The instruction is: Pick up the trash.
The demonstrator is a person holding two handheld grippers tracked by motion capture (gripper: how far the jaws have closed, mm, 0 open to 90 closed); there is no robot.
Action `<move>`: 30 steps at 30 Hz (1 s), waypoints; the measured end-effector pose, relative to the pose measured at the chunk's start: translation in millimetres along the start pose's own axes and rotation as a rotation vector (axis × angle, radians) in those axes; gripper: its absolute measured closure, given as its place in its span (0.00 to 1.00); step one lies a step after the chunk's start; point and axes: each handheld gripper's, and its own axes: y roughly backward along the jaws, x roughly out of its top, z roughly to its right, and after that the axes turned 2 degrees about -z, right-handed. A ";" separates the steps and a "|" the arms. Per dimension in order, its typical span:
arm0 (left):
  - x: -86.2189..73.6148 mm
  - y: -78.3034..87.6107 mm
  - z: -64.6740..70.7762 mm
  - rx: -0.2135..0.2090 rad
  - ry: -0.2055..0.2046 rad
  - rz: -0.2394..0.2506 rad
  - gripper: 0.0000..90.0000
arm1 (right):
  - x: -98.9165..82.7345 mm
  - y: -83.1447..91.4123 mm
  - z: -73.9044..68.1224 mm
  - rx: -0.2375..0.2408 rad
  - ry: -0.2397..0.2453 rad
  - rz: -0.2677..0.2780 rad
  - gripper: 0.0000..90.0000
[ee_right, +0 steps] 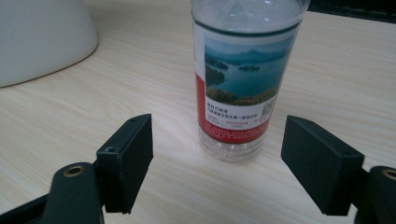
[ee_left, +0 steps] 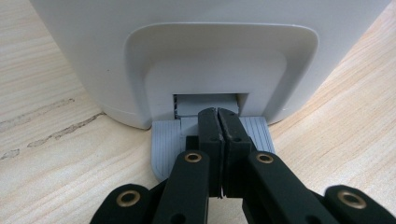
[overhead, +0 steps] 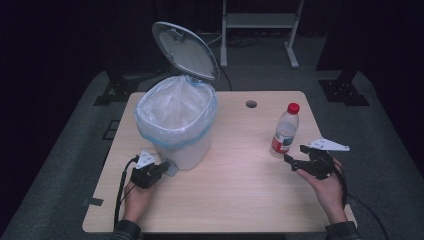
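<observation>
High view: your left gripper [overhead: 159,169] sits at the pedal bin's [overhead: 176,127] base, lid [overhead: 185,50] up; your right gripper [overhead: 296,159] is just beside the water bottle [overhead: 285,131], right of the bin. Left gripper view: jaws clenched together, tips pressing the grey foot pedal [ee_left: 168,137]. Right gripper view: jaws released, spread wide, the bottle [ee_right: 243,79] upright just beyond them, untouched.

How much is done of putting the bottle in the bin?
Done: the bin stands with its lid up, because the shut left tool presses on the grey pedal. In hand: the open right tool points at the bottle, its jaws either side but not touching. Left: grab the bottle, which stands upright on the table, lift it and probably drop it into the bin.
</observation>
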 end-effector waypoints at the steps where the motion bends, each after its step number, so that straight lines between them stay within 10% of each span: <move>1: 0.0 0.0 0.0 0.000 0.000 0.000 0.99 | 1.2 0.3 -0.3 0.000 -0.005 -0.001 0.26; 30: 0.0 0.3 1.4 0.013 -0.012 -0.001 0.99 | 30.7 -20.4 13.1 0.035 -0.012 0.059 0.28</move>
